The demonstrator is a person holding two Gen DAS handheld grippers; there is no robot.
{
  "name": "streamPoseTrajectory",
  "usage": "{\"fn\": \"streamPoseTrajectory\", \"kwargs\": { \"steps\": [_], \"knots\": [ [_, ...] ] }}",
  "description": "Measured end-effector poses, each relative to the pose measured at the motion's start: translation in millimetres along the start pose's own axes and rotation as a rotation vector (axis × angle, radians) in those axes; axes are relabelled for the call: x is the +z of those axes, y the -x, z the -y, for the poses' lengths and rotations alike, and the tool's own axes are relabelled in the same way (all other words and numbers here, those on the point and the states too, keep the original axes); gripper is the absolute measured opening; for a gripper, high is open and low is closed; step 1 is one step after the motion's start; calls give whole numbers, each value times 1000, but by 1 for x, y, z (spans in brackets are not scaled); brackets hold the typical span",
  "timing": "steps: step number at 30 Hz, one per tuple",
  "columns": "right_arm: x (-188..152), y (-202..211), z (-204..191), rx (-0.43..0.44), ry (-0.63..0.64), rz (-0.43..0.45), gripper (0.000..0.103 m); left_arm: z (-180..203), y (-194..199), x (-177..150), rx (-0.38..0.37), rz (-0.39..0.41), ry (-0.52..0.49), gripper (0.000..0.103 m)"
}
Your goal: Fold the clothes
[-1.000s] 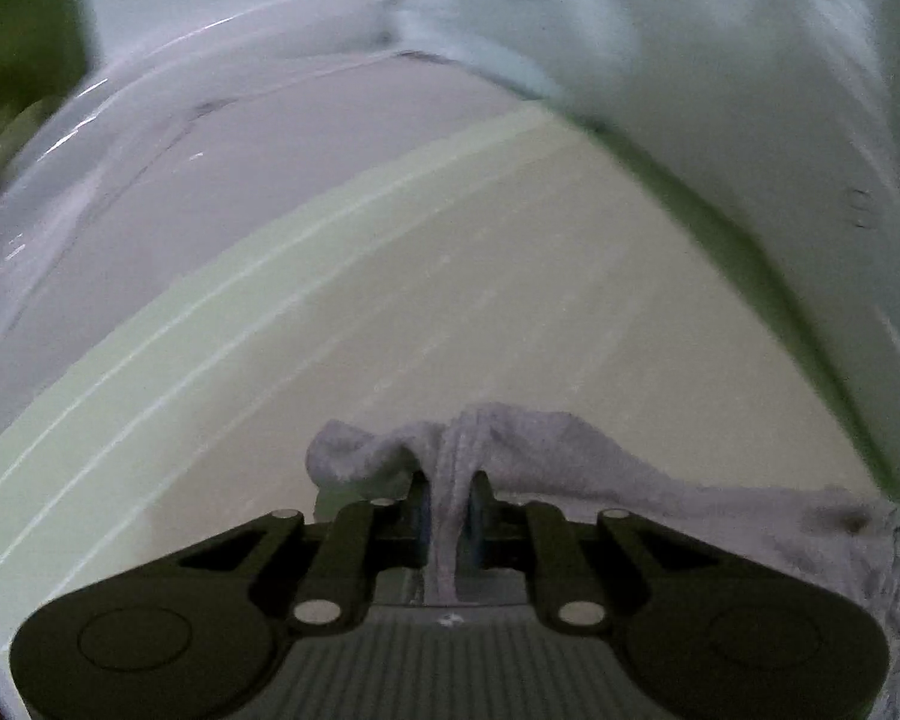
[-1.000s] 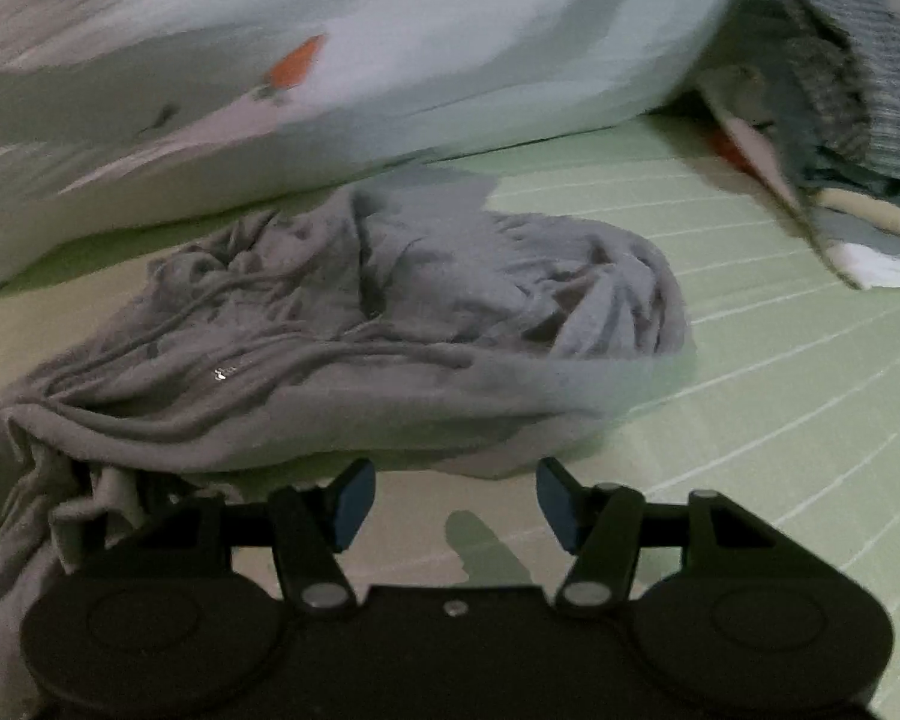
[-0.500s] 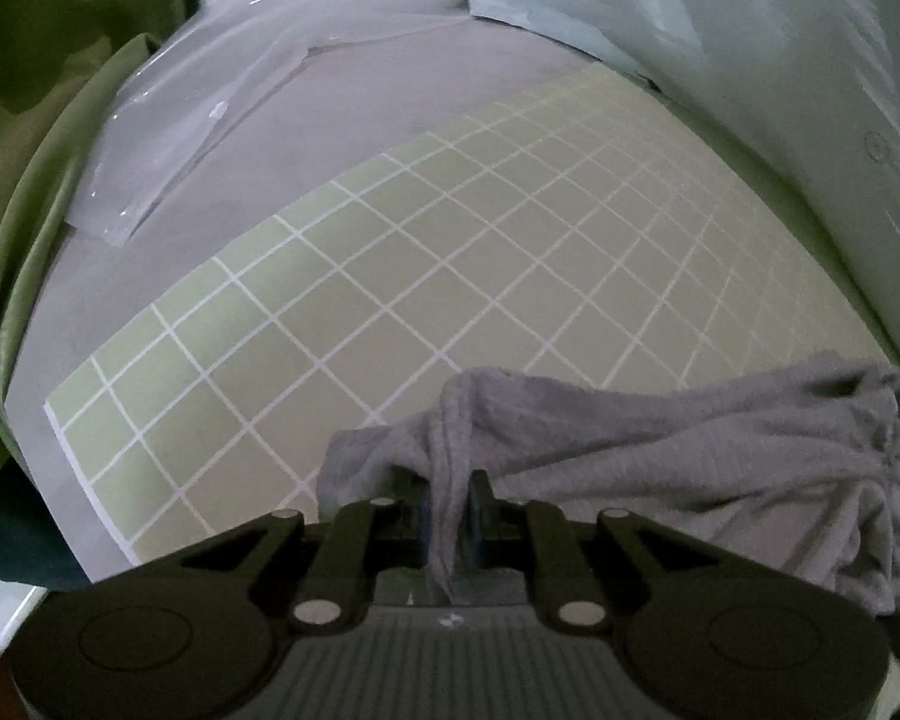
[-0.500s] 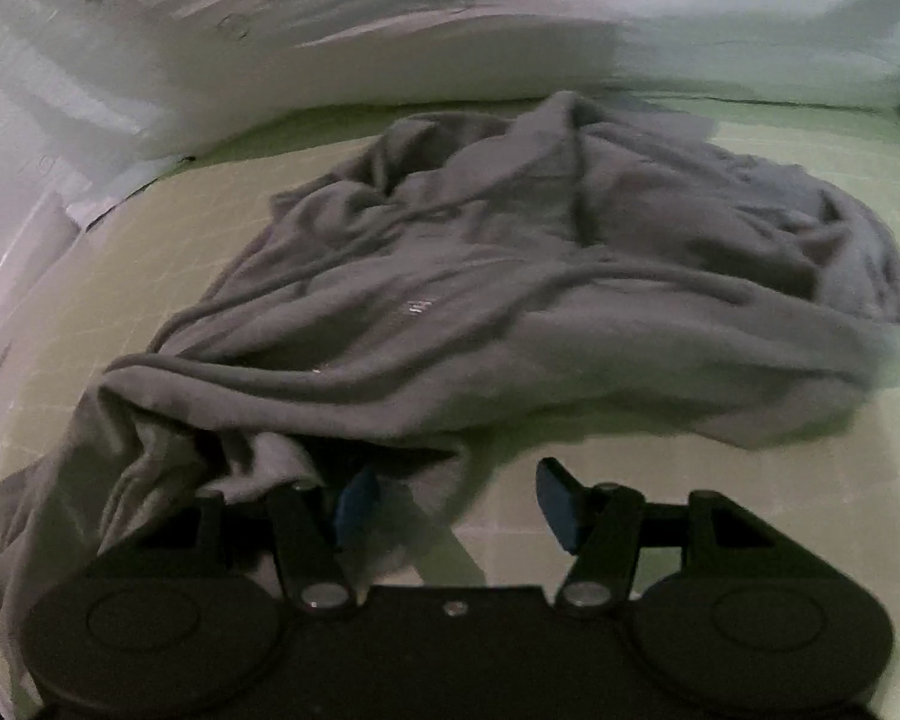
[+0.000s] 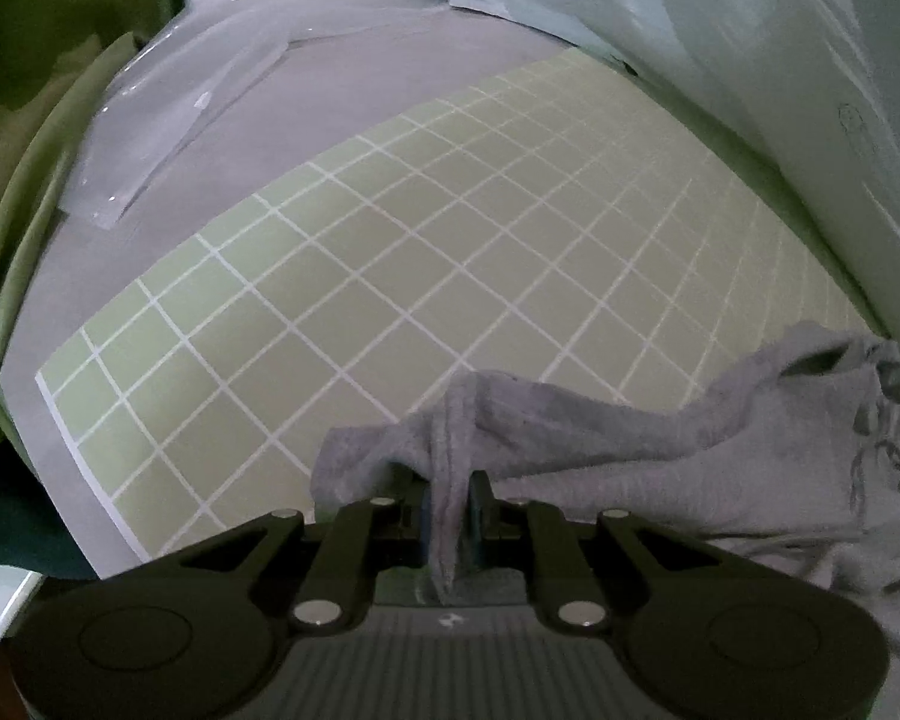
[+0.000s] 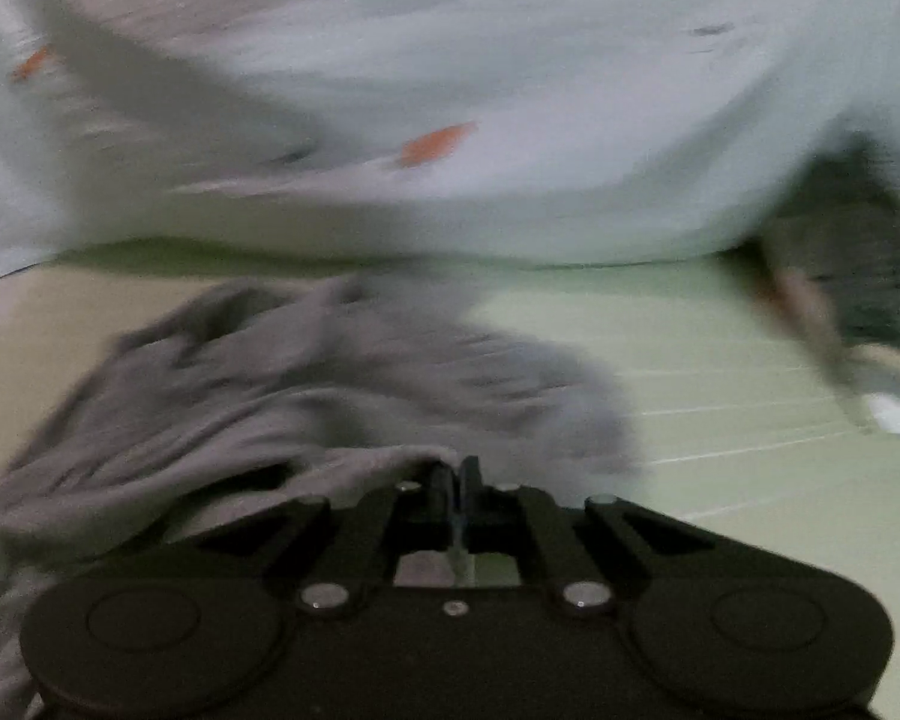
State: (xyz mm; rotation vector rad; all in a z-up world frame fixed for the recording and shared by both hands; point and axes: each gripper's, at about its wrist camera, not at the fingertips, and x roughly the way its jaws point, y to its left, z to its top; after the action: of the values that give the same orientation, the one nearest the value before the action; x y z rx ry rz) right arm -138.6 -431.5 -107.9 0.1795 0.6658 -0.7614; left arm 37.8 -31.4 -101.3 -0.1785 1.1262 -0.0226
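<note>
Grey shirt (image 5: 720, 468) lies crumpled on the mat (image 5: 426, 276); your left gripper (image 5: 450, 510) pinches a fold, your right gripper (image 6: 455, 480) has just clenched at its near edge.

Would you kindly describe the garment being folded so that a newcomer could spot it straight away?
Start at the pale green mat ruled with white grid lines. At its near edge lies a crumpled grey garment, one fold of it pinched in the left gripper. It is the only plain grey cloth here: the pale bedding behind it carries orange carrot prints.
</note>
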Motion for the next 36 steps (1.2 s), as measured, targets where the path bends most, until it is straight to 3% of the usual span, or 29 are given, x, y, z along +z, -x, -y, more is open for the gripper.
{"fn": "streamPoseTrajectory", "kwargs": {
  "steps": [4,8,11,13,14,19,22,29,36],
  "knots": [
    [-2,-6,63,-155,-102,-5,2,6,-5,0,-48,-33,-4,15],
    [-8,-3,82,-204,-68,-18,2,19,-6,-3,-85,-66,-67,19],
    [-13,-3,84,-129,-113,-50,8,28,-1,0,-86,-49,-120,23],
    [-15,-1,86,-95,-170,-60,34,30,4,3,-100,-28,-135,33],
    [-16,1,87,-93,-204,-56,38,32,7,5,-106,-14,-143,36],
    [-12,11,96,-72,-285,-25,52,44,16,10,-104,74,-205,52],
    [-12,5,100,-61,-294,-49,55,47,11,13,-101,75,-213,56],
    [-39,-19,93,40,-349,-228,59,52,-8,6,-84,4,-219,59],
    [-51,-34,76,-8,-230,-262,64,63,-13,3,-59,-11,-236,64]
  ]
}}
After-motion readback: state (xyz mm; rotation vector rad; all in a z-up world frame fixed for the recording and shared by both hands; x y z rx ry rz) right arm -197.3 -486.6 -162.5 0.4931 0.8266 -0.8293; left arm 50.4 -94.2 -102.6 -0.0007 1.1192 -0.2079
